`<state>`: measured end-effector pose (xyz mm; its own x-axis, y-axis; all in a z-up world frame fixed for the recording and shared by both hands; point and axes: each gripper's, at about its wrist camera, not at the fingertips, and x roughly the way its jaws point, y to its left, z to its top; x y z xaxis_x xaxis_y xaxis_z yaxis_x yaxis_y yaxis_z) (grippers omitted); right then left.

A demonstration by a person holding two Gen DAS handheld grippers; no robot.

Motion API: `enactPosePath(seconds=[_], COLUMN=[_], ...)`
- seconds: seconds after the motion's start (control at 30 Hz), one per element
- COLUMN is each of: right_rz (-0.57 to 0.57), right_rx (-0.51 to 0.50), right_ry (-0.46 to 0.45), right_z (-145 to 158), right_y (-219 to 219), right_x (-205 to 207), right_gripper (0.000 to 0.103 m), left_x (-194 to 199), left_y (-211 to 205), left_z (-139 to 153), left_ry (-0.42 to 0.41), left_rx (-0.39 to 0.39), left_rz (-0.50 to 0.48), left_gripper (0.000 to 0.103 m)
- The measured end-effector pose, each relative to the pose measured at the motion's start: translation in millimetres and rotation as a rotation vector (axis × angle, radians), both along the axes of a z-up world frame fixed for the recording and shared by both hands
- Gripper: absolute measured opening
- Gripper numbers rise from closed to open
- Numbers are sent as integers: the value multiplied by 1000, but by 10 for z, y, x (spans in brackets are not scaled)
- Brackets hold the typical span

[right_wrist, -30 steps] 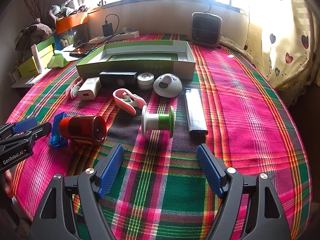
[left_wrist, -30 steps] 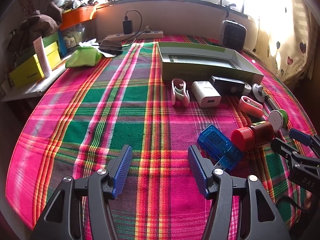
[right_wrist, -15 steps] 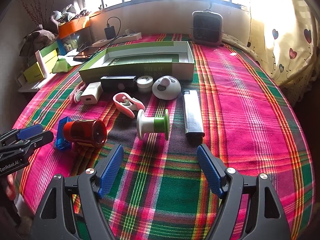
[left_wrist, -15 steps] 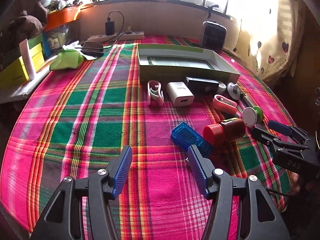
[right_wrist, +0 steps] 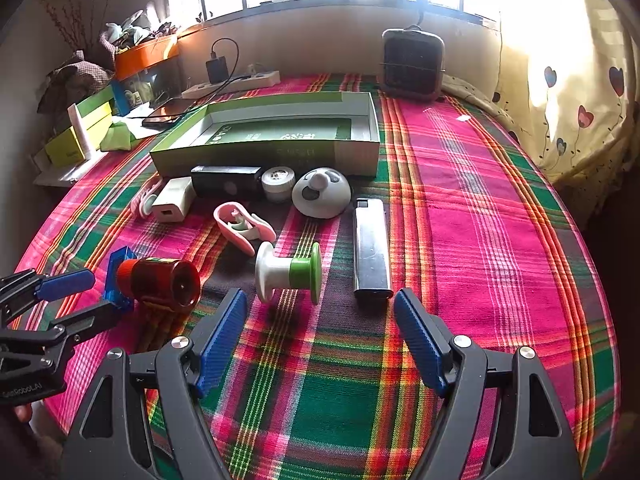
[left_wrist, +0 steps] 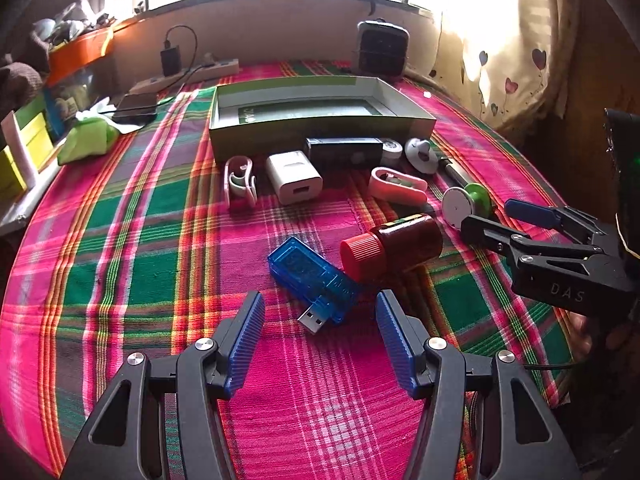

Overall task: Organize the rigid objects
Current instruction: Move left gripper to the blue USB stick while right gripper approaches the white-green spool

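The left gripper (left_wrist: 320, 336) was spread wide and empty, low over the plaid cloth (left_wrist: 132, 216). The blue USB stick (left_wrist: 310, 276) lay flat just ahead of it, plug end nearest the jaws, long axis slanting away to the left. It was centred between the two pads, so the left one was much the nearer; a slight twist would likely square the jaws across its narrow sides.

The right gripper (right_wrist: 320, 332) was also spread and empty, facing the spool (right_wrist: 289, 273), which lay on its side just ahead, axle crosswise.

Count: one USB stick, one red-capped bottle (left_wrist: 394, 245) touching the stick's far end, one spool, one lighter (right_wrist: 371, 249), two pink clips (left_wrist: 239, 182) (left_wrist: 396, 185), one white charger (left_wrist: 294, 176), one black block (left_wrist: 344, 152), one small white disc (right_wrist: 278, 178), one grey dome (right_wrist: 321, 192), one green box (left_wrist: 320, 130), open, holding none of them.
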<state>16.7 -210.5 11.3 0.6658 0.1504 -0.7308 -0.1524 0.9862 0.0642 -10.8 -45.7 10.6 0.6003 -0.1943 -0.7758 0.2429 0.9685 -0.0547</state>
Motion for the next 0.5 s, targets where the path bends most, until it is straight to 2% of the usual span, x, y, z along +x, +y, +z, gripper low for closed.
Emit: enactPosePath(seconds=[0.1, 0.5], right_rz=[5, 16], right_rx=[3, 8], right_ry=[-1, 16], right_z=[2, -27], right_y=[6, 21], right_x=[15, 76], right_gripper=[76, 76], left_x=[61, 98], left_y=[-13, 275], left_z=[-36, -29], left_ry=[10, 13], left_rx=[36, 39], left_rz=[22, 115], left_gripper=[57, 57])
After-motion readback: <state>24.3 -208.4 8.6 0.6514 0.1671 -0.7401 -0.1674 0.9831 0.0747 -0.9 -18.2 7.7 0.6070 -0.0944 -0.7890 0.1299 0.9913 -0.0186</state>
